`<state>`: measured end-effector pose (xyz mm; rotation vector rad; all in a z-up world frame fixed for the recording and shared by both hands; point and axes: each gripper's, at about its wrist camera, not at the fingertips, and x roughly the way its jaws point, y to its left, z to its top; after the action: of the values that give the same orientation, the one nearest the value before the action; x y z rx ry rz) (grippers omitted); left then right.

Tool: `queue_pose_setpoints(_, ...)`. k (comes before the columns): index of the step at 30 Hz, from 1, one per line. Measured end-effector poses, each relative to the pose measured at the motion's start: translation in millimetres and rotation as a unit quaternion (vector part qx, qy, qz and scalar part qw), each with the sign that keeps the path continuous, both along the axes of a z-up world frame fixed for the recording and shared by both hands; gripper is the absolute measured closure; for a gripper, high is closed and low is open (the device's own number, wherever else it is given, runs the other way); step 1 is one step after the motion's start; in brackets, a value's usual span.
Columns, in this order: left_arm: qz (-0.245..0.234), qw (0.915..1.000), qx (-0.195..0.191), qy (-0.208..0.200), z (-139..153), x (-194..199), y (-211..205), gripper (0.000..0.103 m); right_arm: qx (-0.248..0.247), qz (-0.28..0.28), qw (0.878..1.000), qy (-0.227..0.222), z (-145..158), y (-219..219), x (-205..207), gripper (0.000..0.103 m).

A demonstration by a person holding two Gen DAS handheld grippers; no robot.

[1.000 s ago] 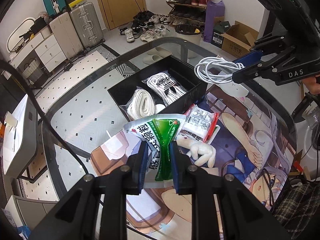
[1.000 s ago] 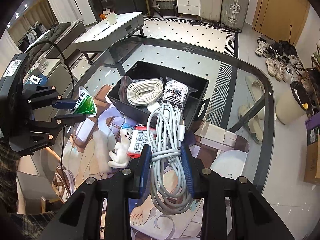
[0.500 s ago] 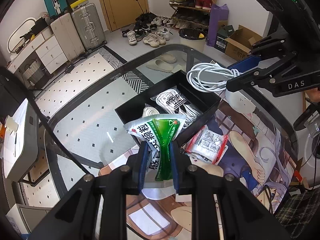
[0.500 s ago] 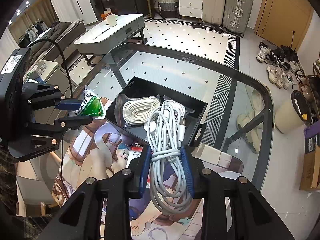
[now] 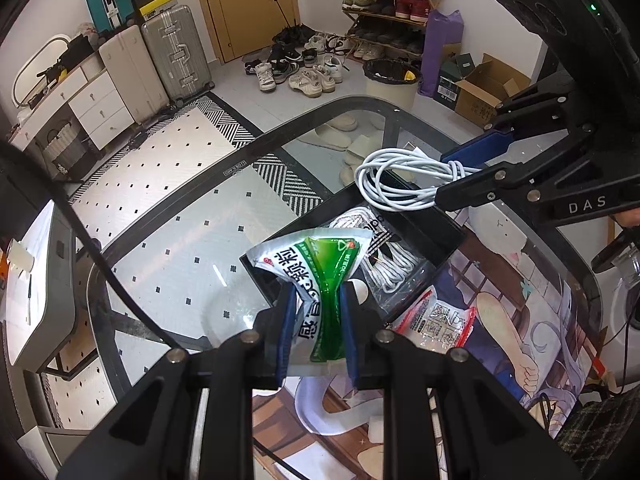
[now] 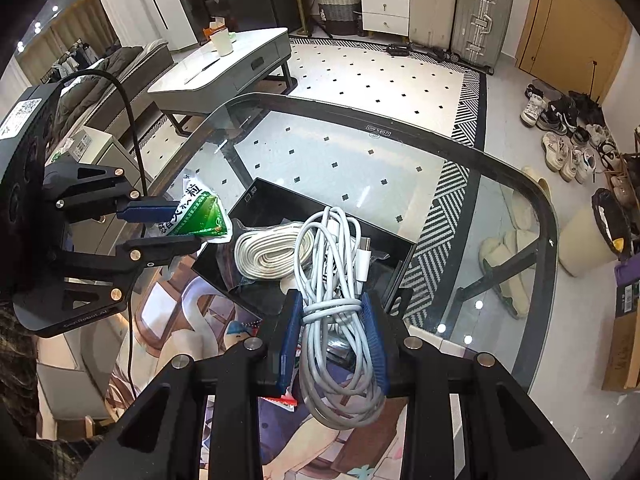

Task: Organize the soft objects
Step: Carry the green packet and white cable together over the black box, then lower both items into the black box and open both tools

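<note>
My left gripper (image 5: 317, 322) is shut on a green and white sachet (image 5: 320, 280) and holds it above the near left edge of the black box (image 5: 440, 232). It also shows in the right wrist view (image 6: 176, 224) with the sachet (image 6: 200, 216). My right gripper (image 6: 331, 336) is shut on a coiled white cable (image 6: 332, 264) and holds it over the box (image 6: 256, 204); the cable (image 5: 392, 180) also shows in the left wrist view. In the box lie a rolled white strap (image 6: 268, 248) and bagged white laces (image 5: 384, 256).
A red and white packet (image 5: 436, 320) lies on the printed mat (image 5: 500, 280) beside the box. The glass table's dark rim (image 6: 400, 124) curves round the far side. Suitcases, shoes and a bin stand on the floor beyond.
Both grippers have moved forward toward the black box, each still holding its object. The sachet is now over the box's near edge and the cable hangs above the box.
</note>
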<state>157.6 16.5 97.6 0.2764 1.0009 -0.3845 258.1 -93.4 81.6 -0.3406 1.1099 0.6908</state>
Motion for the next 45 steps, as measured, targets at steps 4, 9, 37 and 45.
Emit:
queue_pose_setpoints(4, 0.003, 1.0, -0.006, 0.006, -8, 12, 0, 0.083, 0.007, 0.0, 1.0, 0.008, -8, 6, 12, 0.072)
queue_pose_setpoints(9, 0.004, 0.9998, -0.01, 0.015, -19, 24, -3, 0.083, 0.014, 0.002, 1.0, 0.02, -19, 14, 23, 0.072)
queue_pose_setpoints(37, -0.003, 0.9974, -0.015, 0.07, -82, 41, -21, 0.083, -0.017, 0.018, 0.997, 0.067, -100, 41, 43, 0.072)
queue_pose_setpoints(45, 0.005, 0.997, -0.015, 0.076, -83, 41, -22, 0.077, -0.032, 0.025, 0.997, 0.062, -100, 45, 39, 0.072)
